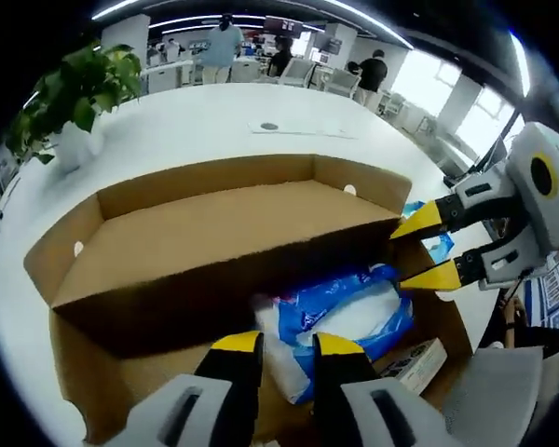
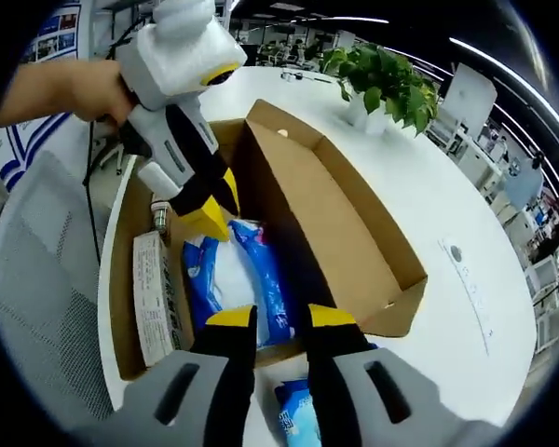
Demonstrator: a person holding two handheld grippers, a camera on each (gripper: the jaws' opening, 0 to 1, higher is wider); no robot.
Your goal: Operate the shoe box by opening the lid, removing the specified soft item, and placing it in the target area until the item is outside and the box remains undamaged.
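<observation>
Shoe box (image 1: 214, 242) of brown cardboard is seen open on a white table (image 1: 214, 121) in the left gripper view, its lid (image 1: 224, 200) swung back and standing up behind the cavity. Inside, a soft blue-and-white packet (image 1: 345, 312) is seen lying on the box floor, with a small white carton (image 1: 419, 363) beside it. The left gripper (image 1: 287, 343) is held just above the packet, its yellow-tipped jaws set slightly apart and closed on nothing. The right gripper (image 1: 427, 250) is seen entering from the right, jaws spread at the box's edge. A potted plant (image 1: 74, 93) is seen on the table.

In the right gripper view, the shoe box (image 2: 354, 233) is shown from its end, the packet (image 2: 238, 275) inside. The right gripper (image 2: 279, 318) is held over the near wall, jaws parted. The left gripper (image 2: 205, 209) is seen pointing down at the packet, held by a hand (image 2: 70, 88). A second blue packet (image 2: 293, 410) is seen outside the box.
</observation>
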